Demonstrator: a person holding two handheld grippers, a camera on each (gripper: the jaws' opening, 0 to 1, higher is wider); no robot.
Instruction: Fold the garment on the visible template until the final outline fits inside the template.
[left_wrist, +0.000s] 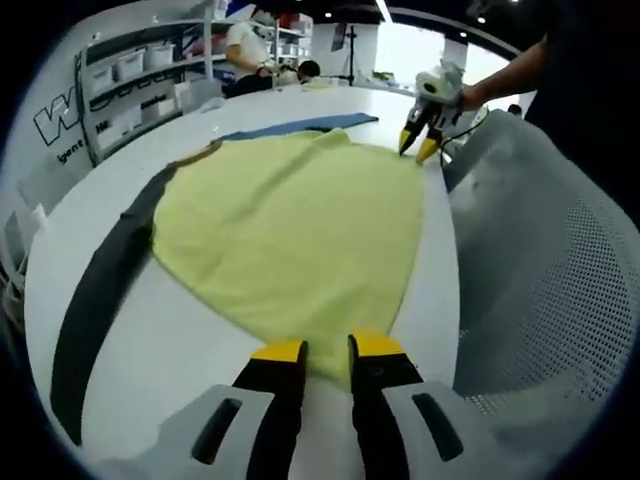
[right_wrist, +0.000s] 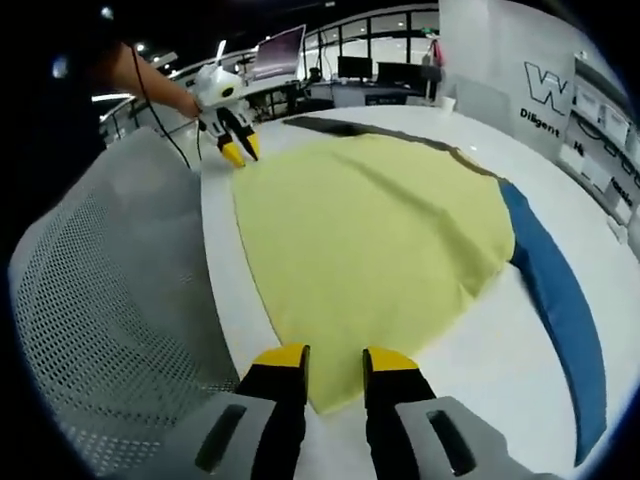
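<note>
A yellow-green garment (left_wrist: 290, 230) lies spread flat on the white table (left_wrist: 190, 340), over a template whose black strip (left_wrist: 100, 290) and blue strip (left_wrist: 300, 125) stick out past its edges. My left gripper (left_wrist: 327, 352) stands open at the garment's near edge, with the cloth's edge lying in the narrow gap between its yellow tips. At the far corner is my right gripper (left_wrist: 418, 148), held by a hand. In the right gripper view the garment (right_wrist: 370, 240) reaches the right gripper (right_wrist: 336, 362), also open over a cloth corner. The left gripper (right_wrist: 240, 150) sits at the opposite corner.
A grey mesh chair (left_wrist: 540, 290) stands close against the table edge beside both grippers (right_wrist: 110, 320). The template's blue strip (right_wrist: 560, 300) curves along the garment's far side. Shelves with bins (left_wrist: 130, 70) and people are in the background, and monitors (right_wrist: 280, 50) stand behind the table.
</note>
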